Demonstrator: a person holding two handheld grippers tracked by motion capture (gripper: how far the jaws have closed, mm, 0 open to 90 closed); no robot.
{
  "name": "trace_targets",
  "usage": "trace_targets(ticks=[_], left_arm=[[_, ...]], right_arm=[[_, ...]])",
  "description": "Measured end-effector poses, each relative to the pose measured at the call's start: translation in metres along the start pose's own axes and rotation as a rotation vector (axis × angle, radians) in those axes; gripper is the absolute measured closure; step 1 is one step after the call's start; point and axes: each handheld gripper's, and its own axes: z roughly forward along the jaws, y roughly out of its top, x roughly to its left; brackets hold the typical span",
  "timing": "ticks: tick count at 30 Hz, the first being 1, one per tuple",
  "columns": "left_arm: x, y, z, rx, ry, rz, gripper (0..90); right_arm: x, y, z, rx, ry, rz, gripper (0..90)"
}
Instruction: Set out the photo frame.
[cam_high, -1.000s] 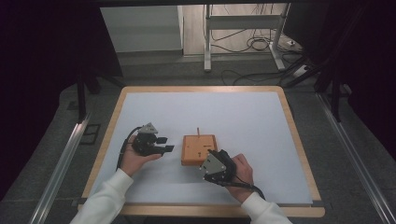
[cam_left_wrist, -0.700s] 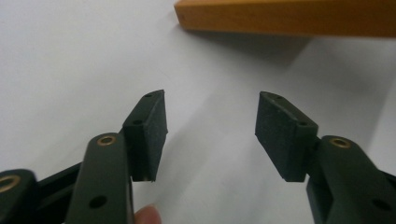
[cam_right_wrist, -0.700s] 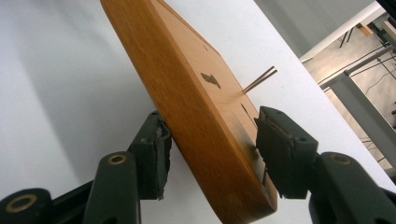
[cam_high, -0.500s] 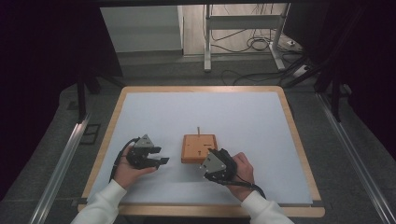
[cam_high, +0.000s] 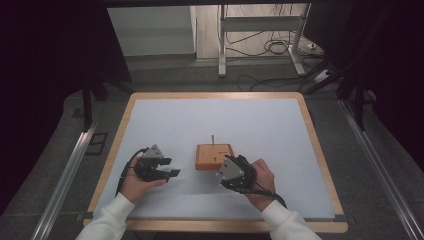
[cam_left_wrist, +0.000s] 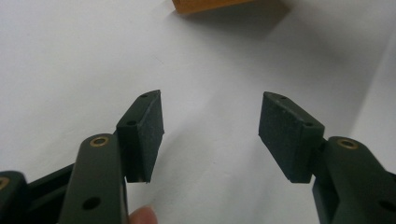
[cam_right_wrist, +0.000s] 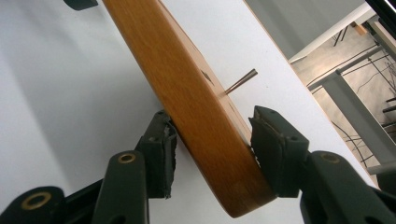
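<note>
Has just drawn the left gripper (cam_high: 172, 167) back from the wooden block (cam_high: 214, 156) toward the near left of the table (cam_high: 280, 125), letting its jaws spread as it went. Now holds it there, well apart from the block, jaws wide with nothing but bare white surface between the pads (cam_left_wrist: 142, 135). Meanwhile has been narrowing the right gripper (cam_right_wrist: 212, 133) around the block's near right corner. Seems to have a hold there: one pad lies against each face of the wood, and no gap can be made out on either side. Leaves the block near the middle of the table, toward the near edge, with its thin peg (cam_high: 212, 138) standing up at the far side. Reads as a handover of the work from left to right. With the left side freed, only needs the right grip firm before lifting or shifting the block. Worth minding the corner hold, though, since a block pinched so far off centre could swing or slip once raised.
</note>
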Motion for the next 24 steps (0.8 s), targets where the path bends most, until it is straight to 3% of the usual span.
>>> trace_targets(ticks=[18,24], left_arm=[[0.003,-0.003,0.0,0.0,-0.008,-0.025,40.2],[0.003,-0.003,0.001,0.002,-0.011,-0.029,40.3]], right_arm=[[-0.011,0.015,0.004,0.032,0.021,-0.029,58.7],[-0.013,0.021,0.007,0.047,0.029,-0.062,60.4]])
